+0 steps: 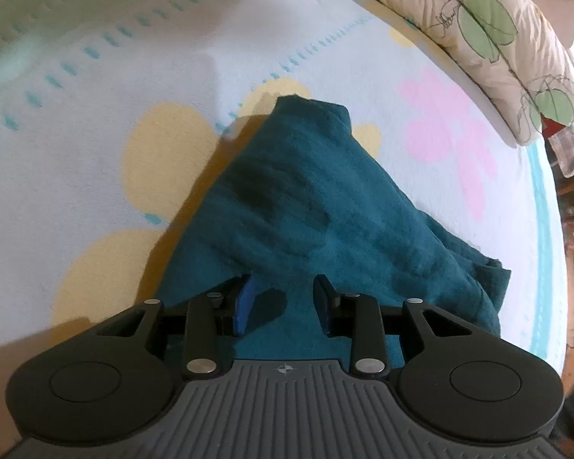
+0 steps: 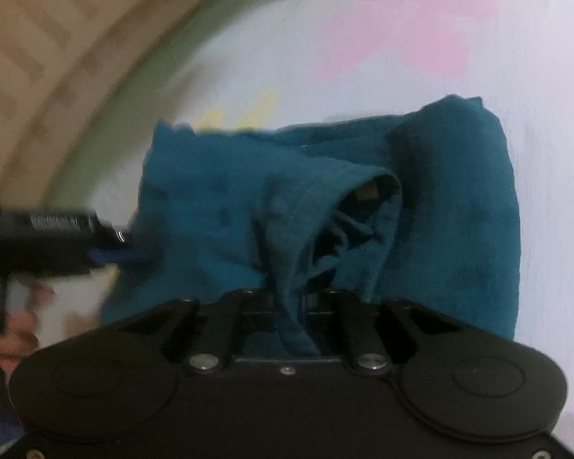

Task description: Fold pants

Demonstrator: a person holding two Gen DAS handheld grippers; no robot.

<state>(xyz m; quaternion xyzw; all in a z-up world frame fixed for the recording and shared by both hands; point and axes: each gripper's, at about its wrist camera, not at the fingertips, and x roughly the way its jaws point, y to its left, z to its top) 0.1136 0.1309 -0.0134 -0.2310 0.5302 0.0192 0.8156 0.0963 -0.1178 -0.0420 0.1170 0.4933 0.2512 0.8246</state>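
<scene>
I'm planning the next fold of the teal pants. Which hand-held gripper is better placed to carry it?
Probably the right hand-held gripper: it is shut on a pinched ridge of the teal cotton pants. The left hand-held gripper is open above the cloth, gripping nothing.

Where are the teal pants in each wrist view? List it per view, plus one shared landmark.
Left wrist: teal pants fill the centre, running away from the open left gripper.
Right wrist: pants fill the centre, a fold pinched in the right gripper.
Shared landmark: pink flower print on the bedsheet.
</scene>
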